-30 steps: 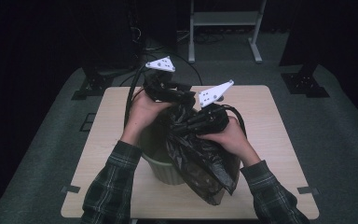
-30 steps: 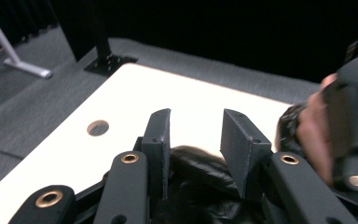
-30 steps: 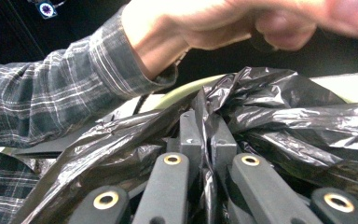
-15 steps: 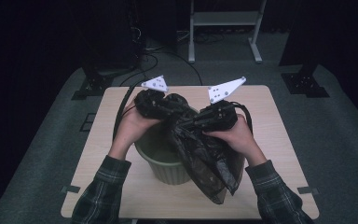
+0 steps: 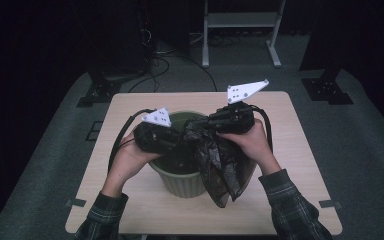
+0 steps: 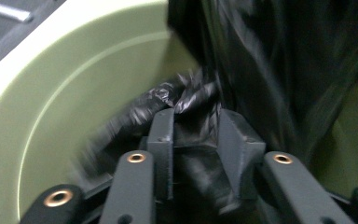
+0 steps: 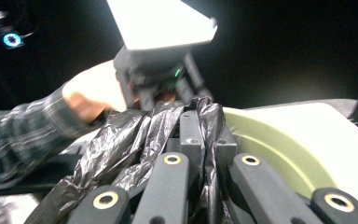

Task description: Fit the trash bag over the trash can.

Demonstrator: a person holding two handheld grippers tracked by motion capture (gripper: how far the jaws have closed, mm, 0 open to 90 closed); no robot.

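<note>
Pinching the black bag between both grippers' fingers; it drapes over the green bin.

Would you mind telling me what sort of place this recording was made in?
Probably a lab or recording studio rather than a home: a bare wooden table on grey carpet, dark surroundings, loose cables and a metal stand behind it.

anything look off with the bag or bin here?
Yes: the black bag is not lining the green bin. Most of it hangs bunched over the outside of the rim nearest the right hand. The left gripper pinches a fold inside the bin and the right gripper clamps another. No tear or spill visible.
</note>
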